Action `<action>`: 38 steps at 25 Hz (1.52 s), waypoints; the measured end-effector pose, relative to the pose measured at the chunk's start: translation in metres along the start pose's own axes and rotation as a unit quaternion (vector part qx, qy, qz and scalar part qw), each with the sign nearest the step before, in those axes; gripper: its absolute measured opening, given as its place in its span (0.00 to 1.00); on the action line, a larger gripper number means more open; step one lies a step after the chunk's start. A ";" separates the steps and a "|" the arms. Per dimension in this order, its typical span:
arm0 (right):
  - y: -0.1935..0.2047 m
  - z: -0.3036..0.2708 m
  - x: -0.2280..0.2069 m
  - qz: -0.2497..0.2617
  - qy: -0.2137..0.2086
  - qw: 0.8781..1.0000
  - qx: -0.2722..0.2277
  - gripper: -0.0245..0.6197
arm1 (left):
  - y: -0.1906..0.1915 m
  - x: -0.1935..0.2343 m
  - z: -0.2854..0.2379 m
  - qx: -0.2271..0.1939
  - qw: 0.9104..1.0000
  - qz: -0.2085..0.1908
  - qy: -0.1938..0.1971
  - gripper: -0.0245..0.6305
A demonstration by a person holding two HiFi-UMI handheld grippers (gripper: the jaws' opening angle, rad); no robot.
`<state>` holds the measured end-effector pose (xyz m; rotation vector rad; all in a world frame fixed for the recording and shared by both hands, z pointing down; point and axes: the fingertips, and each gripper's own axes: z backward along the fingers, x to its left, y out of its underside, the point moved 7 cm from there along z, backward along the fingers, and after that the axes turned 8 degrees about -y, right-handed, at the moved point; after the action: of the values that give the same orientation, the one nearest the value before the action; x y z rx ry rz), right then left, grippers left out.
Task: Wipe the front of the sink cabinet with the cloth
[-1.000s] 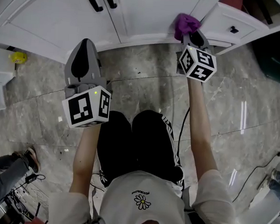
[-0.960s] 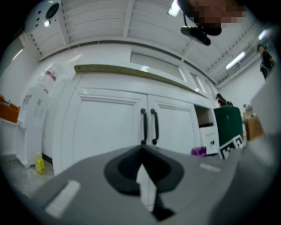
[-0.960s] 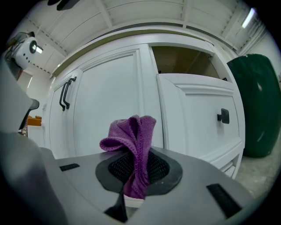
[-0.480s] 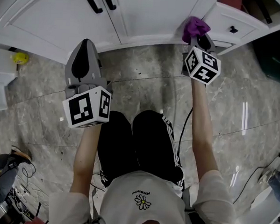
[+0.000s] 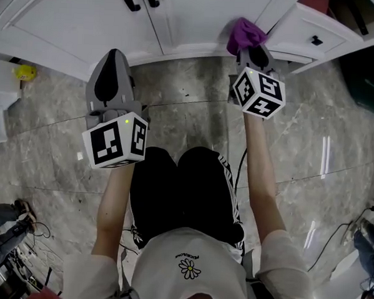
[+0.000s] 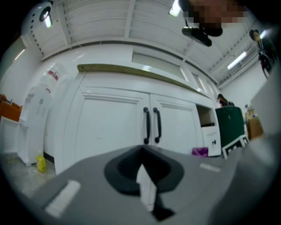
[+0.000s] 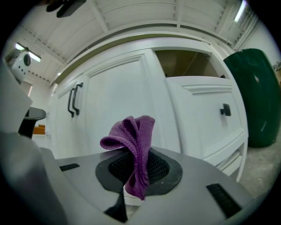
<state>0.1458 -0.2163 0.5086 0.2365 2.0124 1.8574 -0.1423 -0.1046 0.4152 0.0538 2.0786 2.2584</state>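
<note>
While right gripper (image 5: 250,49) fingers clamp cloth (image 5: 245,31) by white cabinet (image 5: 75,15), left gripper (image 5: 112,57) fingers together; grey marble floor (image 5: 195,112)

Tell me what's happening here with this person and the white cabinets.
A person holds a gripper in each hand in front of a white sink cabinet. The right tongs are shut on a purple cloth, held up at the cabinet's lower front, beside the open drawer; whether it touches isn't clear. The left tongs are shut and empty, hanging over the stone floor, away from the doors.
</note>
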 end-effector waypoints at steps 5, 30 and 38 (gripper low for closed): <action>0.029 -0.025 0.070 0.013 -0.108 0.994 0.005 0.12 | 0.010 0.002 0.002 0.000 1.000 -0.004 0.004 0.04; 0.080 -0.047 0.053 0.016 -0.098 0.995 0.031 0.12 | 0.026 0.015 -0.008 0.005 1.000 -0.011 0.001 0.04; 0.067 -0.021 -0.021 0.035 -0.004 0.999 0.035 0.12 | 0.016 0.006 -0.012 -0.004 1.000 -0.007 0.007 0.04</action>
<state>0.1472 -0.2366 0.5791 0.3379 2.0920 1.8259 -0.1496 -0.1170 0.4300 0.0238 2.0713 2.2653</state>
